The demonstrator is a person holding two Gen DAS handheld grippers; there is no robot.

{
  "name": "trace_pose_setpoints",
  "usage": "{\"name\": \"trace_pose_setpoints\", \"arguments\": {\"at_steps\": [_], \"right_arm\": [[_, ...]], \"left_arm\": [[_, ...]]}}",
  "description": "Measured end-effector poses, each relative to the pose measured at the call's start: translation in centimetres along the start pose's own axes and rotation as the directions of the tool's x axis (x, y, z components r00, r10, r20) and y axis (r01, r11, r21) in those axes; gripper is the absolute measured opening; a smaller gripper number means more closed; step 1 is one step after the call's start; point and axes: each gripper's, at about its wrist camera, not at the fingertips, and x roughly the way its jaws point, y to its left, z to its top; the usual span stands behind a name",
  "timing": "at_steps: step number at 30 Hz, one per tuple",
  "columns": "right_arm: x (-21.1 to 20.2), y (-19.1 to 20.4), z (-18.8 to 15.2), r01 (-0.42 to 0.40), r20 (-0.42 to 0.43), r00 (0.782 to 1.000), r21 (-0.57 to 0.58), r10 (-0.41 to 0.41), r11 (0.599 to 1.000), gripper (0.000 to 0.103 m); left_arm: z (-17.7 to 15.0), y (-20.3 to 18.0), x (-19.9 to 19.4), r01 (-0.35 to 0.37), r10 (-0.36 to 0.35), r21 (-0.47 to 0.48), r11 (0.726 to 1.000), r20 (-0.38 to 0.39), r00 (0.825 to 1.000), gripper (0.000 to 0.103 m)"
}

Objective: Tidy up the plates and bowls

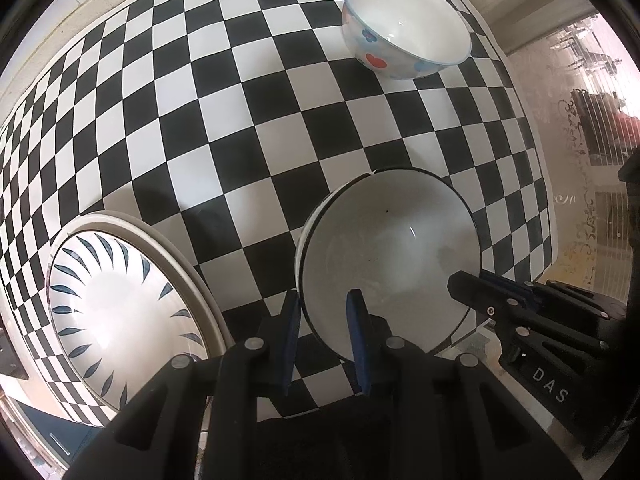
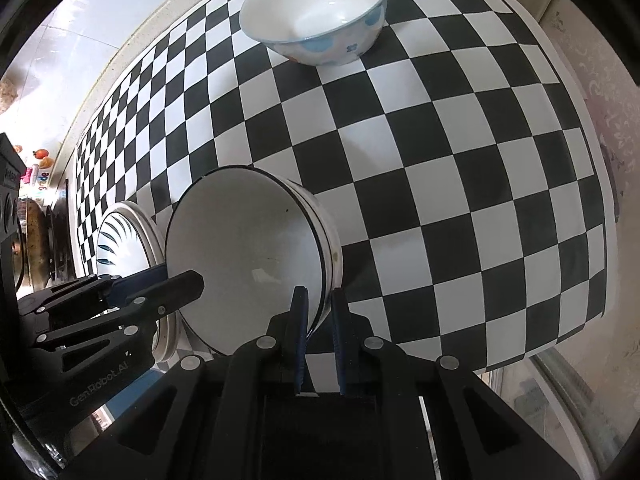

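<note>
A white bowl with a thin black rim is held tilted above the checkered cloth by both grippers. My left gripper is shut on its near left rim. My right gripper is shut on its right rim, and it also shows in the left wrist view. A white bowl with red and blue flowers stands upright at the far side. A plate with blue leaf marks lies at the left, on a beige rimmed plate.
The black-and-white checkered cloth covers the table. Its right edge borders a patterned floor. A counter with small items lies far left in the right wrist view.
</note>
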Motion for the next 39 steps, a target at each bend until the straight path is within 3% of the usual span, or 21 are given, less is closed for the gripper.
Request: {"name": "trace_pose_setpoints", "arguments": {"at_steps": [10, 13, 16, 18, 21, 31, 39], "right_arm": [[-0.7, 0.1, -0.3, -0.014, -0.02, 1.0, -0.02, 0.013, 1.0, 0.013], [-1.7, 0.2, -0.4, -0.005, 0.0, 1.0, -0.033, 0.005, 0.999, 0.018], [-3.1, 0.1, -0.3, -0.001, 0.026, 1.0, -0.039, 0.002, 0.999, 0.029], [-4.1, -0.2, 0.0, -0.009, 0.042, 0.999, -0.04, 0.011, 0.999, 0.055], [-5.4, -0.5, 0.8, -0.038, 0.06, 0.997, -0.047, 0.041, 0.998, 0.08], [-7.6, -3.8, 7.9, -0.078, 0.128, 0.989, 0.046, 0.072, 0.996, 0.08], [-6.0, -6.7, 15.1, -0.111, 0.147, 0.985, 0.121, 0.092, 0.987, 0.08]], "left_arm": [[-0.3, 0.0, -2.2, -0.017, 0.018, -0.011, 1.0, 0.052, 0.998, 0.022], [-0.5, 0.0, -3.5, -0.028, 0.029, -0.008, 1.0, 0.082, 0.996, 0.022], [-0.4, 0.0, -4.8, -0.029, 0.03, -0.009, 1.0, 0.111, 0.993, 0.022], [-0.1, 0.1, -5.7, -0.025, 0.028, -0.022, 0.999, 0.132, 0.991, 0.022], [0.9, 0.2, -6.6, -0.016, 0.021, -0.032, 0.999, 0.151, 0.988, 0.026], [9.6, 0.6, -6.9, 0.039, -0.023, -0.095, 0.995, 0.164, 0.986, 0.027], [16.8, 0.5, -4.2, 0.135, -0.125, -0.114, 0.984, 0.089, 0.988, 0.026]]}}
